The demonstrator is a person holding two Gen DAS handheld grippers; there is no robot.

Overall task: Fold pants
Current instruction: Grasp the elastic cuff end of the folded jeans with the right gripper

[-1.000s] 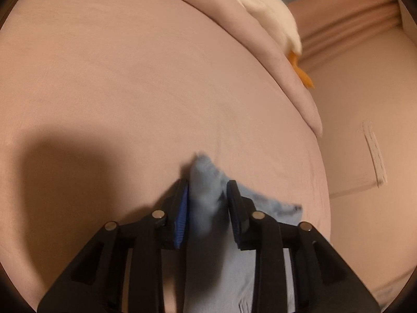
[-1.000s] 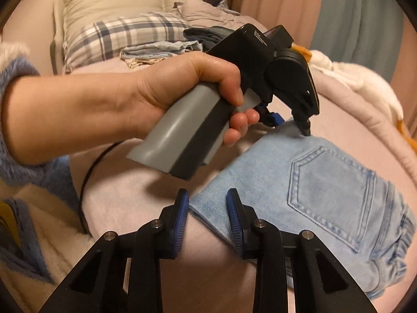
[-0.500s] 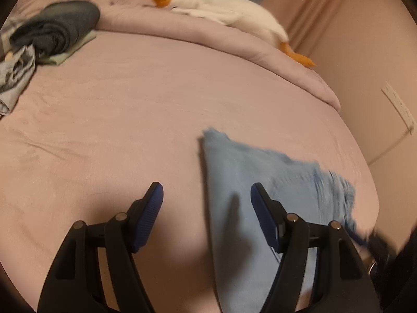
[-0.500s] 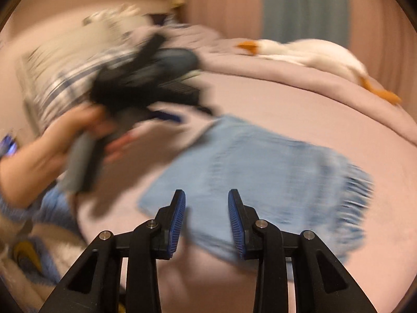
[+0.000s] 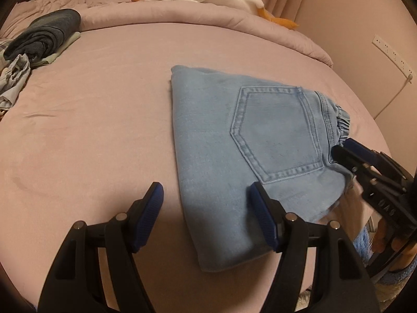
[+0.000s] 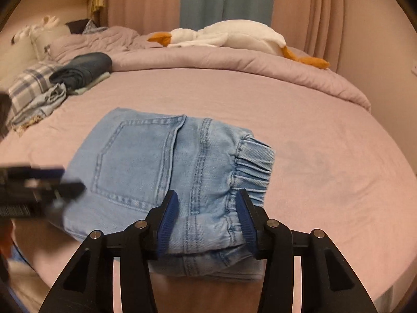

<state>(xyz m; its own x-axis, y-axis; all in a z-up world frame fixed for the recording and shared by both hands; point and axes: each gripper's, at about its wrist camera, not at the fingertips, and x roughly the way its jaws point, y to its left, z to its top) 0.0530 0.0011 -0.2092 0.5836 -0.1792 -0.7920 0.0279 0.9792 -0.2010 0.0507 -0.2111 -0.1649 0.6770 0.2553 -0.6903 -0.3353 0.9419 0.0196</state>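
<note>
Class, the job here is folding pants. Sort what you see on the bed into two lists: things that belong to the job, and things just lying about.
Belongs to the job:
light blue jeans
left tongs
right tongs

Just lying about:
plush goose
dark folded clothes
plaid pillow
pink comforter

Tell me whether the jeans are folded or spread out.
Folded. The jeans lie as a compact stacked bundle on the bed, back pocket up, layers showing at the waistband.

Light-blue denim pants (image 6: pixel 146 161), pink bedsheet (image 6: pixel 325 140), white-and-orange goose toy (image 6: pixel 234 36), plaid pillow (image 6: pixel 31 83).
</note>
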